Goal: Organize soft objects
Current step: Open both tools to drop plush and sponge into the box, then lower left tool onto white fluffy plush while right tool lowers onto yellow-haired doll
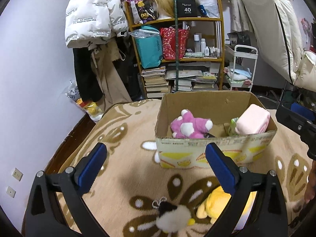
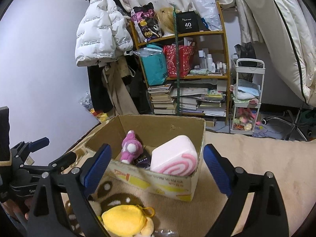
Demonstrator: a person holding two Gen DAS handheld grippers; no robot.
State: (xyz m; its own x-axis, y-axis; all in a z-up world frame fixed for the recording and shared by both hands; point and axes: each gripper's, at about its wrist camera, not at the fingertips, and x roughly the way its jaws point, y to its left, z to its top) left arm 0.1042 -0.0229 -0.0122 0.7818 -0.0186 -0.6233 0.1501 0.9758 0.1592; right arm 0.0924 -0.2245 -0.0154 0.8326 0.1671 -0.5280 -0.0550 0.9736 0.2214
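A cardboard box [image 1: 199, 148] stands on a beige patterned blanket [image 1: 126, 138]; it also shows in the right wrist view [image 2: 158, 183]. Inside lie a pink and white plush [image 1: 187, 125] [image 2: 131, 148] and a pink swirl cushion [image 1: 253, 121] [image 2: 175, 159]. A yellow plush [image 1: 215, 205] [image 2: 124, 220] and a small white fluffy toy [image 1: 174, 219] lie on the blanket in front of the box. My left gripper [image 1: 156, 167] is open and empty above them. My right gripper [image 2: 157, 165] is open and empty, just in front of the box.
A wooden shelf [image 1: 197, 59] [image 2: 207, 77] with bags, bottles and stacked books stands behind the bed. A white jacket [image 1: 92, 15] hangs at the left. A white trolley [image 2: 246, 98] stands right of the shelf. The left gripper shows at the left edge of the right wrist view [image 2: 31, 158].
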